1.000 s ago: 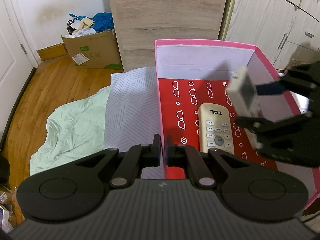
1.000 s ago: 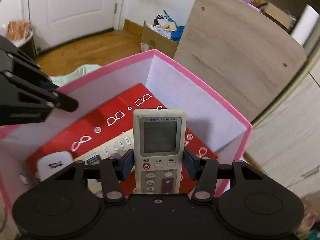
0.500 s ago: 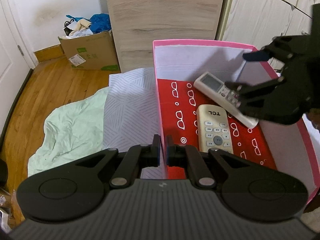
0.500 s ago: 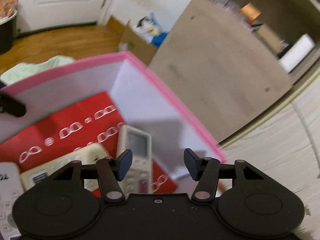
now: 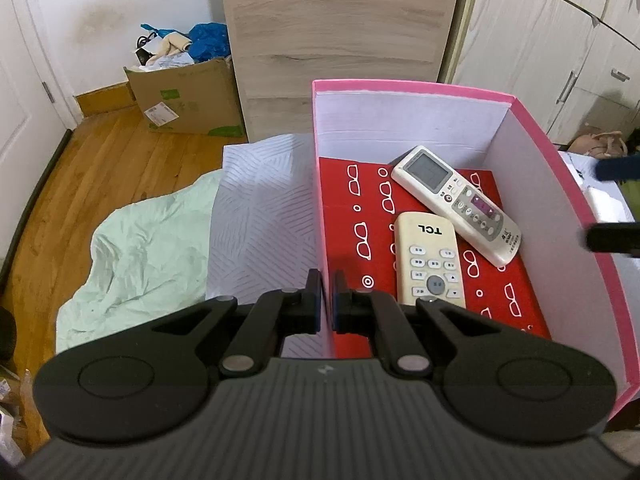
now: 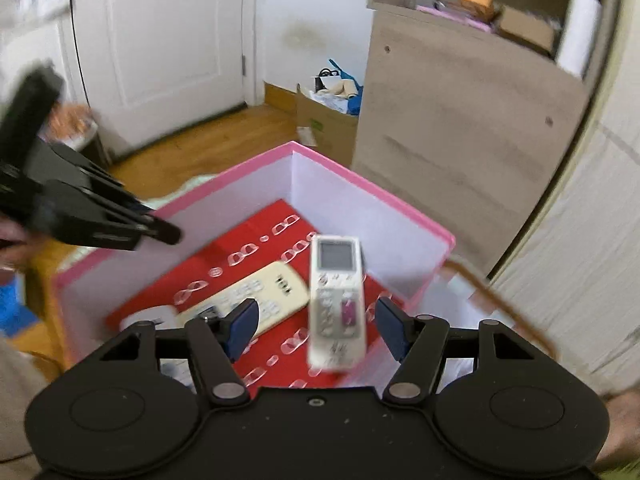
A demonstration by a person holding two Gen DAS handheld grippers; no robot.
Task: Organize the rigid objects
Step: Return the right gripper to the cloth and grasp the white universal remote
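A pink box [image 5: 400, 88] with a red patterned floor holds two remotes. The white remote with a screen [image 5: 456, 204] lies slanted at the back right, its lower end resting on the cream TCL remote [image 5: 430, 260]. My left gripper [image 5: 326, 300] is shut on the box's left wall. My right gripper [image 6: 316, 320] hovers above the box's right side, its jaws opening and nothing pressed between them; the white remote [image 6: 338, 300] lies below them. In the left wrist view its fingertips [image 5: 612, 240] show at the right edge. A small white object [image 6: 148, 316] lies at the near end of the box, partly hidden.
The box stands on a patterned grey cover [image 5: 264, 208] beside a pale green sheet [image 5: 152, 248]. A wooden cabinet [image 5: 340, 20] rises behind it, with wardrobe doors [image 5: 540, 40] to the right. A cardboard box of clutter [image 5: 188, 96] sits on the wood floor.
My right gripper let go of the white remote, which now lies in the box. The gripper drew back to the right and up with wider jaws. The left gripper stayed put.
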